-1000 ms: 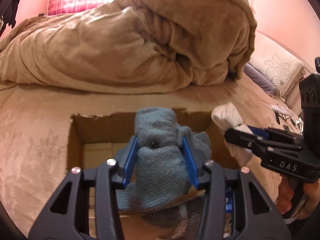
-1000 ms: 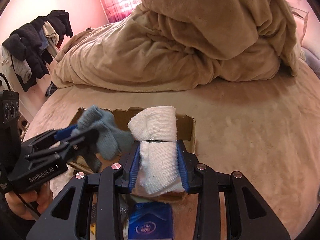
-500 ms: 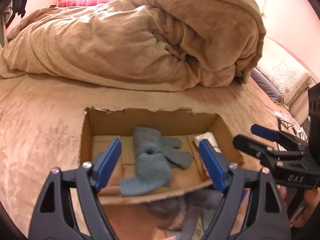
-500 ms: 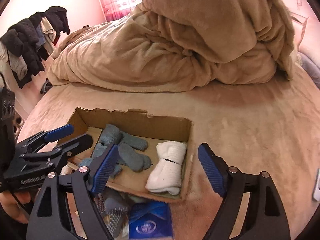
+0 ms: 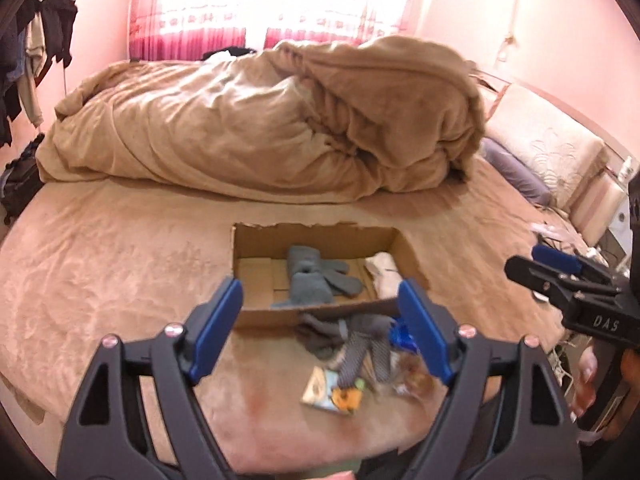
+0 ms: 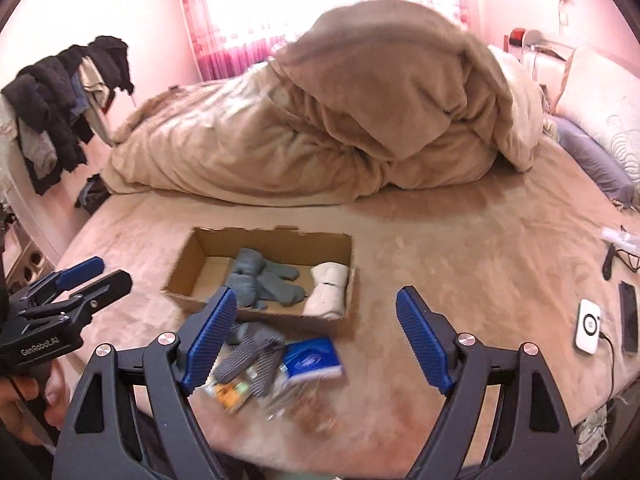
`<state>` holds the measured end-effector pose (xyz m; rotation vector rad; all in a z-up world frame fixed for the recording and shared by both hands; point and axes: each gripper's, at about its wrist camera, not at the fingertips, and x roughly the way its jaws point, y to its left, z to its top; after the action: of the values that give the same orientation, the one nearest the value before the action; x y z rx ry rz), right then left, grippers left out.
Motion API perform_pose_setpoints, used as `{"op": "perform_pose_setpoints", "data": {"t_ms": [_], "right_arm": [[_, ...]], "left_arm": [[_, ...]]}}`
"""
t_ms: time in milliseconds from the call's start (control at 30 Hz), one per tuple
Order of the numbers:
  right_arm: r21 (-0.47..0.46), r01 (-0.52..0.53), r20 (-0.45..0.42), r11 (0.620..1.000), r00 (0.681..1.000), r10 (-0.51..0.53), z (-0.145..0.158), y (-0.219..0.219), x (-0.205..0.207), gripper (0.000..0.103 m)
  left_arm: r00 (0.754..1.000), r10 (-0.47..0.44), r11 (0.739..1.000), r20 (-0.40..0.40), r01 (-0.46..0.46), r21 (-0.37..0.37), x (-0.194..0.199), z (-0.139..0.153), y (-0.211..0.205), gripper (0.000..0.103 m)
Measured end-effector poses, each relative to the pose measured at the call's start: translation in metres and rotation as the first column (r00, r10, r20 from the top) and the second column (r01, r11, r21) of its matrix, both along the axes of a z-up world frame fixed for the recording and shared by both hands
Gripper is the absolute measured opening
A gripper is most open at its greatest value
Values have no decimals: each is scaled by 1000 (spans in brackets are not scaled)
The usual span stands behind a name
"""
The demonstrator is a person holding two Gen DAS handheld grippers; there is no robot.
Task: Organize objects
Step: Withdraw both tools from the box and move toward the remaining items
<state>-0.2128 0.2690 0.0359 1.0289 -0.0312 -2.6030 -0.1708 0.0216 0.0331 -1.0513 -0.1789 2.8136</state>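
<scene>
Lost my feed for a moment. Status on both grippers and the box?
Left gripper and right gripper open, empty, jaws just opened. Blue-grey gloves and white roll inside cardboard box. Loose pile waits outside it; nothing blocking.

We have open bedspread [image 6: 460,264] right of the cardboard box [image 6: 280,236] and bare floor inside its left half. The heaped duvet [image 6: 360,128] walls off the far side; gloves [image 6: 252,352], a blue packet [image 6: 312,360] and wrappers crowd the box's near edge.

The bed [image 6: 460,248] carries a heaped duvet [image 6: 340,128], an open cardboard box [image 6: 276,240], loose clutter [image 6: 272,364] and a phone [image 6: 629,322].
</scene>
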Motion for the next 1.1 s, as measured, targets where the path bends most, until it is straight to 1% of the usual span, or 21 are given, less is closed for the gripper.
{"op": "perform_pose_setpoints", "data": {"t_ms": [67,167,267,333,433,500,567,633,700,733,800,833,900,933,1033,1100], "right_arm": [[2,6,-26,1000,1000,-6,13,1,21,85],[-11,5,-55,1000,998,-5,24,3,50,85],[-15,14,-66,1000,998,-15,26,4,74,85],[-43,29,-61,999,998,-32,24,7,87,85],[-60,33,-55,998,998,-37,19,8,101,85],[-49,40,-46,998,998,-42,11,8,106,85],[-44,35,-18,998,999,-35,0,7,108,85],[-25,21,13,999,1000,-20,-14,3,108,85],[-1,10,25,1000,1000,-10,-29,-2,108,84],[1,5,37,1000,999,-5,-36,-2,107,84],[-5,-5,60,1000,998,6,-49,-3,102,84],[1,-11,70,1000,998,11,-55,-4,99,84],[15,-19,70,1000,997,18,-64,-5,96,84],[26,-22,75,999,997,20,-70,-6,94,84],[40,-30,91,999,996,26,-84,-8,87,84],[41,-40,112,998,993,36,-96,-10,81,81]], "left_arm": [[1000,4,1000,-18,-4,-4,21,13,-2,81],[999,-9,1000,-34,9,-2,44,25,-3,82],[999,-11,1000,-48,11,-15,65,31,-2,82],[999,-6,1000,-46,6,-18,78,28,-3,82],[1000,4,1000,-12,-4,-3,86,14,-6,82],[999,11,1000,36,-11,3,88,-3,-5,82],[997,11,1000,75,-12,6,91,-20,-2,82],[995,9,1000,95,-8,-6,93,-34,4,82],[996,7,999,84,-3,-50,96,-46,12,82],[996,13,998,91,-7,-62,95,-54,15,82],[995,13,999,99,-9,-39,92,-67,16,82],[993,18,999,116,-13,-43,88,-74,17,82],[985,-8,1000,174,11,-16,79,-90,21,81],[980,-14,1000,196,18,-16,74,-97,23,81],[979,-40,998,198,48,-37,64,-107,31,82],[974,-57,997,220,68,-42,54,-116,35,81]]}}
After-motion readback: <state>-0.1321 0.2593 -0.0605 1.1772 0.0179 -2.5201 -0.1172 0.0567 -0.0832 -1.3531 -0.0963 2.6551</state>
